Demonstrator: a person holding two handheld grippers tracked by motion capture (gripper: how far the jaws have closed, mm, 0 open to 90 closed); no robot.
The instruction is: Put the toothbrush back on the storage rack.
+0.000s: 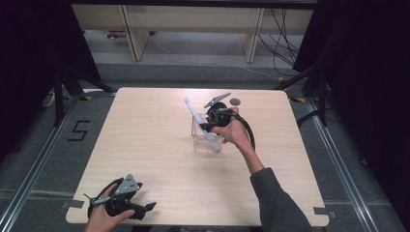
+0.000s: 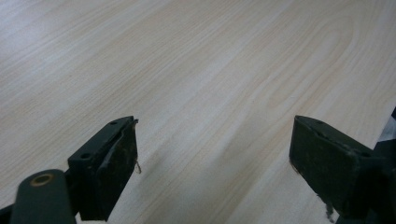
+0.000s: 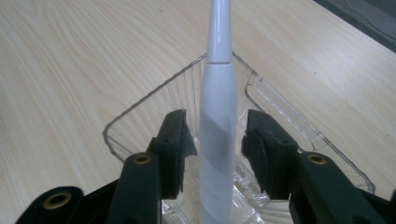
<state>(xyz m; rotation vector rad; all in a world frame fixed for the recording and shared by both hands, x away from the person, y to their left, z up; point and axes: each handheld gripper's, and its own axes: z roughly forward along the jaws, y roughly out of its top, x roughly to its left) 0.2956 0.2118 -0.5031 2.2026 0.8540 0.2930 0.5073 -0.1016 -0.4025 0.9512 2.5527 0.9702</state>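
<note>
The pale wooden worktop [image 1: 159,145] carries a clear plastic container [image 3: 140,112] near its middle, and a white toothbrush [image 3: 218,135] leans in it, head tilted up and away. The right gripper [image 3: 215,140] has its fingers apart on either side of the toothbrush handle, with small gaps. The left gripper [image 2: 215,154] rests at the near worktop edge, fingers wide apart over bare wood.

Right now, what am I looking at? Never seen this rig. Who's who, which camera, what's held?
No robot arm: a person holds a two-jaw tool in each hand at a wooden table. The high view looks down from above; each of the other two rides on one gripper.

The right gripper is over a clear plastic container, its jaws on either side of a white electric toothbrush standing in it; small gaps show, so it's not clamped.

The left gripper rests near the table's front edge, jaws wide open, holding nothing.
</note>
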